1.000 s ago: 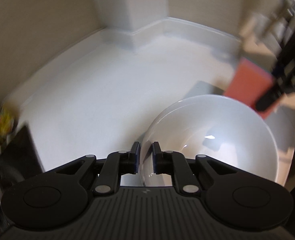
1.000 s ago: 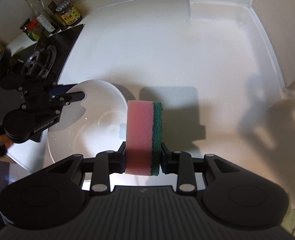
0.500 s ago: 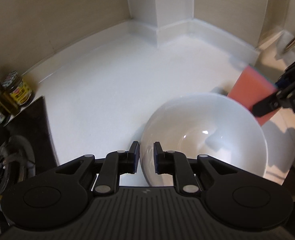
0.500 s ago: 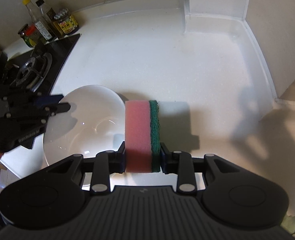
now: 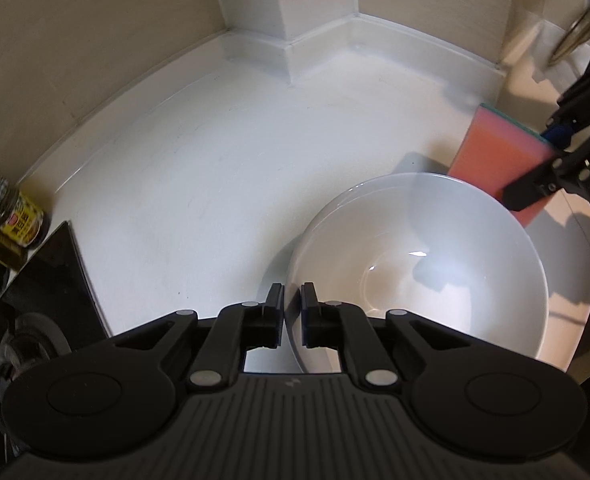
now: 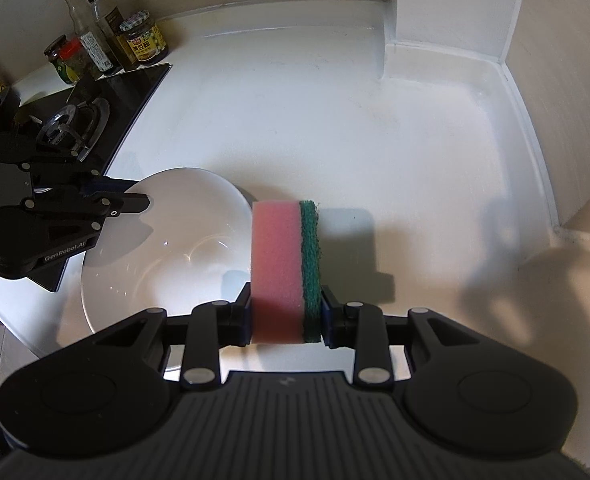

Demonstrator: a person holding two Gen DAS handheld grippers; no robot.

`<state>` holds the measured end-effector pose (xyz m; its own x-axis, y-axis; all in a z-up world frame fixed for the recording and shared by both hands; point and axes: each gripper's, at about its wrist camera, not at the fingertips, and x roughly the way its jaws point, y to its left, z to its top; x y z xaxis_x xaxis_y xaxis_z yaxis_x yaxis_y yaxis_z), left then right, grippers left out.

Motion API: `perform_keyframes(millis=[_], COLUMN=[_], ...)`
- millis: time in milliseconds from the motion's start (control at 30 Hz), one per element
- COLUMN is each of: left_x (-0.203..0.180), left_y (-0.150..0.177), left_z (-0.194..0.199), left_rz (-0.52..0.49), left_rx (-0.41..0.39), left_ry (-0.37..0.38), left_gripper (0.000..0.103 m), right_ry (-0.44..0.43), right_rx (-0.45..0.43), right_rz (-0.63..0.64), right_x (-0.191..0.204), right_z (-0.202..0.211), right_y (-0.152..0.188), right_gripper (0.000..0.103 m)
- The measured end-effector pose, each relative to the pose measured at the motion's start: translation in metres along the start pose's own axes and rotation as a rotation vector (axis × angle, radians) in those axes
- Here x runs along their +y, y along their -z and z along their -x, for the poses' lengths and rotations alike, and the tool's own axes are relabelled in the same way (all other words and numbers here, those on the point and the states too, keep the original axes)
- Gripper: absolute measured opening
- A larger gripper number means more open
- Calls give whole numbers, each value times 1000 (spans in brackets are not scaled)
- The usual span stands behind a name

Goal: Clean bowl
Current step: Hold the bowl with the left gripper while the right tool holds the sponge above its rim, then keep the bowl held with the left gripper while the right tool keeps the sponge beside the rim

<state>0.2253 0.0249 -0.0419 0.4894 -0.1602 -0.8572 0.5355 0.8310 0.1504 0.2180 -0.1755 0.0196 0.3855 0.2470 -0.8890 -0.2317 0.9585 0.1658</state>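
Left wrist view: The left tool (image 5: 292,316) points steeply down at the near rim of the round white ceramic bowl (image 5: 423,264). Its jaws are closing, with the rim between them and one pad on each side of the bowl wall; the remaining gap is narrow, and firm contact cannot be confirmed. The bowl stands upright on the white table (image 5: 215,168), near its front edge. Beyond the far rim of the bowl, the right tool (image 5: 551,160) holds the pink rectangular sponge with a green scouring layer (image 5: 495,160). A glass jar with a yellow label (image 5: 17,216) stands at the left, beside the black glass hob (image 5: 51,276).

Right wrist view: The right tool (image 6: 286,320) is clamped on the sponge (image 6: 283,264), one pad on the pink face and one on the green layer. The sponge stands upright, just right of the bowl (image 6: 163,248). The left tool (image 6: 135,196) sits at the bowl's left rim. A group of bottles and jars (image 6: 107,48) stands behind the hob (image 6: 95,116).
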Motion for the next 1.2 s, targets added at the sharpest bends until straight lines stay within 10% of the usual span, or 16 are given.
perform_keyframes(millis=[767, 1200], left_x=[-6, 2], left_y=[-10, 26], left_z=[-8, 21], left_rz=[-267, 86], left_rx=[-65, -90], left_ry=[90, 34], left_gripper=[8, 10], right_ry=[56, -1], right_rx=[27, 33], right_rz=[161, 105], right_x=[13, 2], right_z=[-6, -2], right_y=[-26, -14], right_gripper=[27, 27])
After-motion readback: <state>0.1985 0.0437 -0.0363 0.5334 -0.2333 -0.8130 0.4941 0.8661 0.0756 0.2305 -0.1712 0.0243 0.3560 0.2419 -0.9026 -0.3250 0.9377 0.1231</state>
